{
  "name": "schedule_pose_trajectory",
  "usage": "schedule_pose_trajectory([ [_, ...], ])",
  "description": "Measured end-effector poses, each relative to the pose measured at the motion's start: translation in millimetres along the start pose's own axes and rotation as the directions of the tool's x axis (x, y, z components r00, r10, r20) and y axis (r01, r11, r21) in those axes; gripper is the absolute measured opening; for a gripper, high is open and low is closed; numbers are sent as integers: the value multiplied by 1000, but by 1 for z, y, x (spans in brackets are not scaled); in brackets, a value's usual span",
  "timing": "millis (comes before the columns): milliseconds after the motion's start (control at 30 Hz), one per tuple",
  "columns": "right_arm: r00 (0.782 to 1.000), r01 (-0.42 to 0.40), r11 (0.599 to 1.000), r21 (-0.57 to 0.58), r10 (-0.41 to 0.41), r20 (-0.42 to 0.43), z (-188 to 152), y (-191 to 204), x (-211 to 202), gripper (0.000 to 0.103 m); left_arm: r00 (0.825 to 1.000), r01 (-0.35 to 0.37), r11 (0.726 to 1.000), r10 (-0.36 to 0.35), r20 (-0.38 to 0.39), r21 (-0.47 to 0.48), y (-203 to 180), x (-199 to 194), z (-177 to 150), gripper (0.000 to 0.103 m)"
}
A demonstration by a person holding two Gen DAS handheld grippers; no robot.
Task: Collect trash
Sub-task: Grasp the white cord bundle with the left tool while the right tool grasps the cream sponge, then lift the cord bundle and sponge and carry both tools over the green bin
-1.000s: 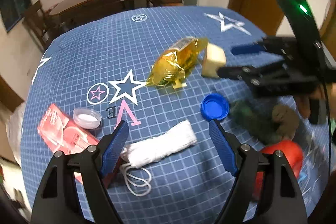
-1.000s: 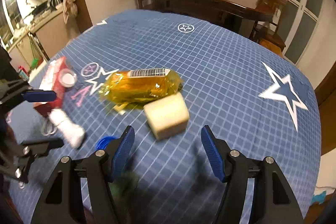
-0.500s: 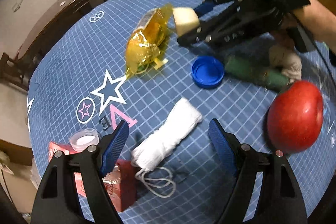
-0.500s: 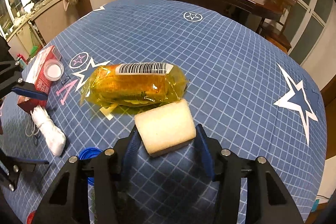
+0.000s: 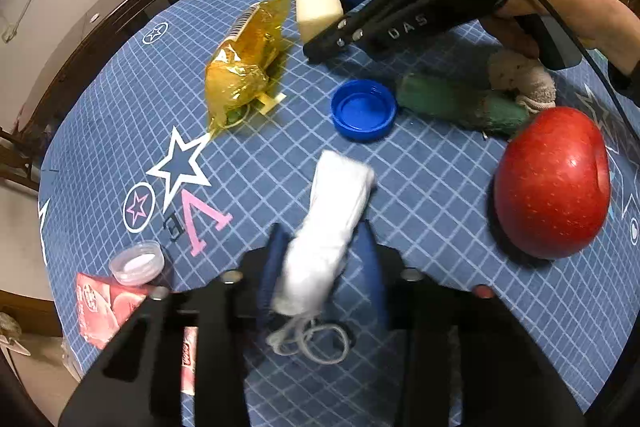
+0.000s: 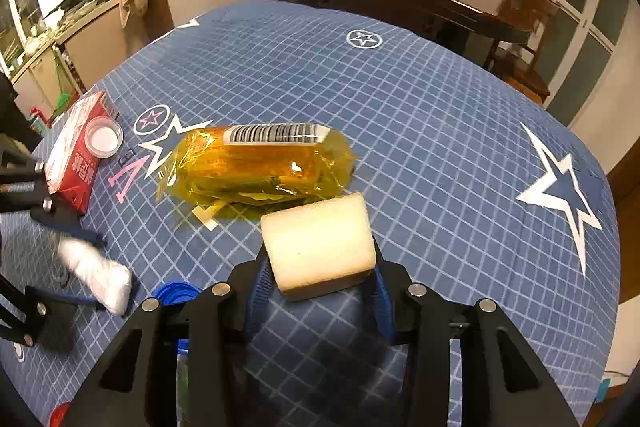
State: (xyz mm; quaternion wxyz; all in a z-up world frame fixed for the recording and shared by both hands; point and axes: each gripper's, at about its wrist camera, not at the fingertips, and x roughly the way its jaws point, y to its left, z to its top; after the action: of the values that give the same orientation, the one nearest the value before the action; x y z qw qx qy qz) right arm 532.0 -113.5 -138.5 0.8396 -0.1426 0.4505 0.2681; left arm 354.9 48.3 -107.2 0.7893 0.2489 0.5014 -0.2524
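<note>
On the blue star-print tablecloth [image 5: 420,187], a white rolled face mask [image 5: 336,211] with loose ear loops lies between the blue pads of my left gripper [image 5: 320,267]. Its jaws are closing and the pads touch the roll's sides. In the right wrist view, my right gripper [image 6: 320,267] is also closing, its pads pressed on a pale foam sponge block [image 6: 320,239]. The left wrist view shows that sponge [image 5: 316,11] in the right gripper at the far side. A yellow plastic wrapper [image 6: 260,167] with a barcode lies just beyond the sponge.
A blue bottle cap [image 5: 363,109], a dark green roll [image 5: 460,103], a beige cloth wad [image 5: 520,79] and a red apple [image 5: 552,183] lie to the right. A red carton [image 6: 76,155] with a clear lid [image 6: 103,138] on it sits at the left edge.
My left gripper rolled, sank over the white mask and its jaws came in against it. The right gripper's jaws closed from wide apart onto the sponge block.
</note>
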Motion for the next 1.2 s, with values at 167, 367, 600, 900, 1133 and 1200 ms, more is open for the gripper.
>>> schedule_pose_trajectory([
  [167,999,25,999,26,-26,48,-8,-3,-23,44,998,-41,998,43,36,-53,-16,-6,-19,30],
  [367,986,70,996,60,-78,145,-25,6,-71,44,987,-84,969,114,117,-233,-13,-37,-40,29],
  [600,946,117,979,168,-161,281,-65,25,-135,44,940,-123,906,238,245,-405,-31,-89,-61,29],
  [900,844,201,936,289,-315,435,-133,71,-211,44,854,-82,846,332,401,-526,-77,-123,-58,29],
  [1133,756,279,898,341,-425,499,-179,104,-263,44,769,-64,799,421,481,-597,-115,-132,-55,29],
  [1200,748,280,893,352,-433,502,-192,110,-275,45,750,-70,789,445,489,-610,-126,-135,-54,29],
])
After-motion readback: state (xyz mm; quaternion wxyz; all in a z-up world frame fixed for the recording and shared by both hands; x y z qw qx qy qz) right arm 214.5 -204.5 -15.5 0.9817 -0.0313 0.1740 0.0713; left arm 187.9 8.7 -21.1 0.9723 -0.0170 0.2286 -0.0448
